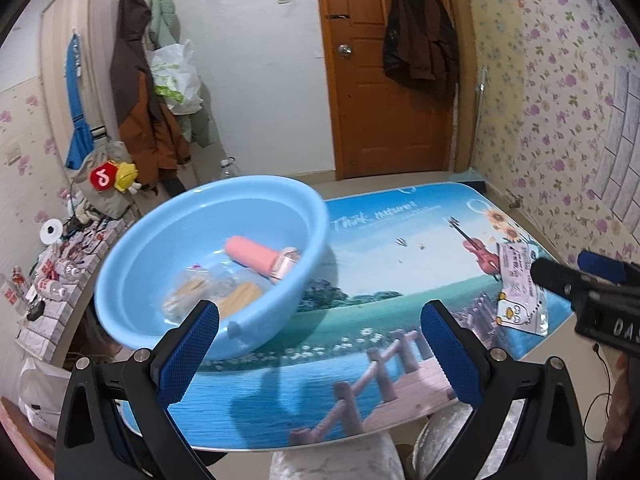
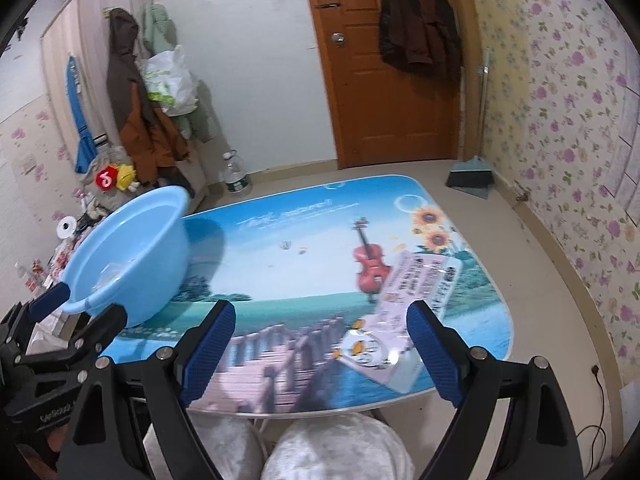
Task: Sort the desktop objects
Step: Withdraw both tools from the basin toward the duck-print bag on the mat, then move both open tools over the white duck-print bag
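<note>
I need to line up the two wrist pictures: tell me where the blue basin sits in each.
Left wrist: blue basin fills the left centre, just beyond the left finger, its contents visible.
Right wrist: blue basin at the left edge, on the table's corner.
Shared landmark: printed violin on the tabletop.

We're in a home, a lived-in bedroom or spare room. Floral wallpaper (image 2: 568, 120) covers the side wall, and a wooden door (image 2: 384, 80) with a round knob has a dark coat (image 2: 416, 28) hung on it. More jackets (image 1: 140, 92) and a plastic bag (image 1: 176, 76) hang off a pale wardrobe (image 1: 68, 52). We see a low table (image 2: 280, 256) with a printed seaside scene, standing on a plain floor, with a blue washbasin (image 1: 168, 256) on it. A dustpan (image 2: 470, 178) leans in the corner, a water bottle (image 2: 234, 176) stands on the floor, plush toys (image 1: 114, 176) and clutter pile up at the left. Someone's knees (image 2: 320, 448) sit under the table edge.
</note>
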The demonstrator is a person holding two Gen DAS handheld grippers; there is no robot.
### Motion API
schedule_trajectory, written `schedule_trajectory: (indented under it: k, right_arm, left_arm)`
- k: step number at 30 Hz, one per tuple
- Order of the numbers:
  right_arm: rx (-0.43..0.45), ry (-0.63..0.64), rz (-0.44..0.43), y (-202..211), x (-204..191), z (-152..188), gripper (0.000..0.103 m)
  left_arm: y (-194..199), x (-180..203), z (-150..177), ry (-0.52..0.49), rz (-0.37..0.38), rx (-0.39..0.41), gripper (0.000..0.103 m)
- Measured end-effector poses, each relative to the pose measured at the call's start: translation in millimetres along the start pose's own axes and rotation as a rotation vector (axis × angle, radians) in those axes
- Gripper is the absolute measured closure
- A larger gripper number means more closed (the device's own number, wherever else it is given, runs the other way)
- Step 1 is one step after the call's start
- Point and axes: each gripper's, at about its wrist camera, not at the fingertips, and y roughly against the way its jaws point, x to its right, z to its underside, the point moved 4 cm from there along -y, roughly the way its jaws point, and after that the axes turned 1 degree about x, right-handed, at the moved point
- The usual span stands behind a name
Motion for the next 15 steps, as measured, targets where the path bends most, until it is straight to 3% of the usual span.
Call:
schedule_trajectory:
  k: [15]
  right_arm:
    - [-0.02, -0.072, 0.13, -22.8, 74.0, -0.5, 0.014]
  left_arm:
    - [-41.7, 83.6, 9.9, -0.127, 0.131, -0.077, 0.001]
